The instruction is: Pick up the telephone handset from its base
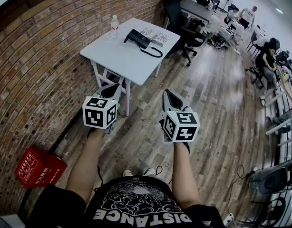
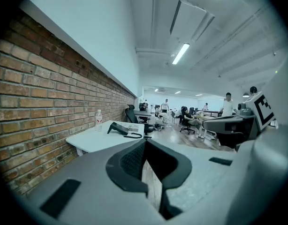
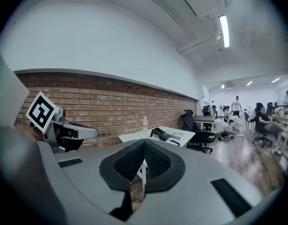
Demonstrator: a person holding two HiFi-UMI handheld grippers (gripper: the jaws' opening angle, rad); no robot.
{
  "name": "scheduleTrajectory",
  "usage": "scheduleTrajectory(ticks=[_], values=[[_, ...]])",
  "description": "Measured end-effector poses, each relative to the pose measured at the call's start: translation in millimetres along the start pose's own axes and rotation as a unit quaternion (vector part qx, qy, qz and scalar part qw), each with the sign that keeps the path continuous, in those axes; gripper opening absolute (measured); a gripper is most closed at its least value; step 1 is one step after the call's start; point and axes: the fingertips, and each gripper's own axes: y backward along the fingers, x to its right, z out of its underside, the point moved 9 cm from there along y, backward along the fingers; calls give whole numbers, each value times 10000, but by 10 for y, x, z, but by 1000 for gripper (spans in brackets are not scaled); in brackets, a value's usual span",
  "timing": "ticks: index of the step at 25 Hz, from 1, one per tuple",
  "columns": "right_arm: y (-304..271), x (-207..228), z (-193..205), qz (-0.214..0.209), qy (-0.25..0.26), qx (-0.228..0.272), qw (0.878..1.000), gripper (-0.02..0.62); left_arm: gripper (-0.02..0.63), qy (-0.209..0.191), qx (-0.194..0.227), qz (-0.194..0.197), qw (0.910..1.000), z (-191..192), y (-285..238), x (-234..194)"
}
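A black telephone (image 1: 138,37) sits on the white table (image 1: 117,56) far ahead, its handset lying on the base and its cord (image 1: 153,51) trailing toward the table edge. My left gripper (image 1: 112,87) and right gripper (image 1: 169,95) hover side by side over the wooden floor, well short of the table. Both are shut with nothing between the pads. The left gripper view shows its own closed tips (image 2: 145,142) and the telephone (image 2: 118,128) small in the distance. In the right gripper view the telephone (image 3: 160,134) appears beyond the closed tips (image 3: 144,144).
A water bottle (image 1: 114,26) and papers (image 1: 155,36) share the table. A black office chair (image 1: 181,18) stands at the table's right side. The brick wall (image 1: 36,65) runs along the left, with a red crate (image 1: 39,167) at its foot. Seated people and desks fill the far right.
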Motion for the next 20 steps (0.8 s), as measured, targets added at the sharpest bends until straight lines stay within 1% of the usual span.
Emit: scheduleTrajectory(ticks=[5,11,14,20], values=[[-29,-29,7,11,-9,13,10000,2,6,47,12,24,10000,11,-39,-39],[-154,30,11,54,-14,2,10000,2,8,205,84,162,9996,-7,-245,-96],[-228,112,13,86,-35,-4,10000,1,8,268,97,241,9993,-29,-386,-103],[-497,374,21,40,-82,-15,10000,2,9,466,118,280,9985,-62,-764,-151]])
